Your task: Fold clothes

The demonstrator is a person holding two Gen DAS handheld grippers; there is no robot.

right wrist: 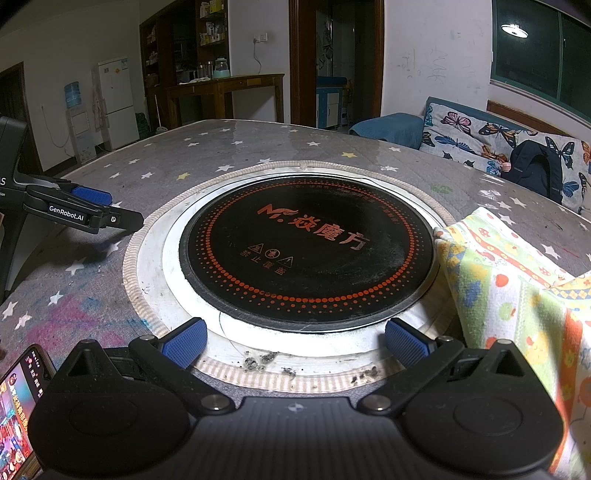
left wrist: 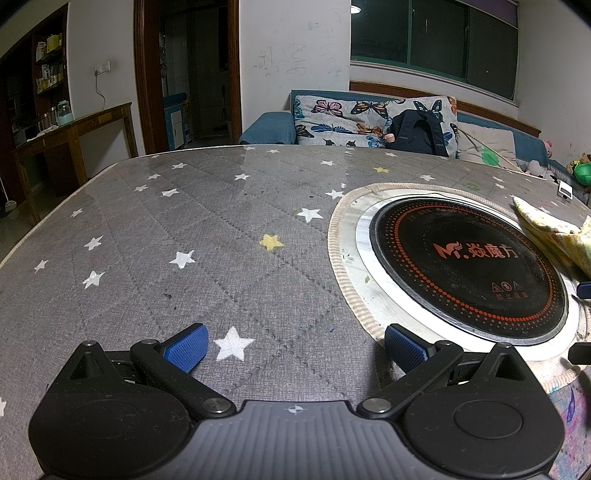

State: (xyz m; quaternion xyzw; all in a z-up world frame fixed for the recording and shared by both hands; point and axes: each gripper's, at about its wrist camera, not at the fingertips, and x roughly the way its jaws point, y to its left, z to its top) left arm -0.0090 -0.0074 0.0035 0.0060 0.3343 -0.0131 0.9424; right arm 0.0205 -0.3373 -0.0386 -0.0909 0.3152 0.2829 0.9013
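A grey star-printed quilted table cover (left wrist: 192,229) surrounds the round black glass cooktop (right wrist: 306,251), the landmark. A soft, crumpled patterned garment (right wrist: 517,295) overlaps the cooktop's right rim. A phone (right wrist: 18,406) lies near-left of it. Left gripper (left wrist: 295,349) and right gripper (right wrist: 295,345) both gape wide, grasping nothing

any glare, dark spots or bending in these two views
Left wrist view: window light glares off the table cover, and its far edge bows from the fisheye. Right wrist view: ceiling lamp mirrored in the window, black corners, sharp cooktop, and the cloth softens at the edge.
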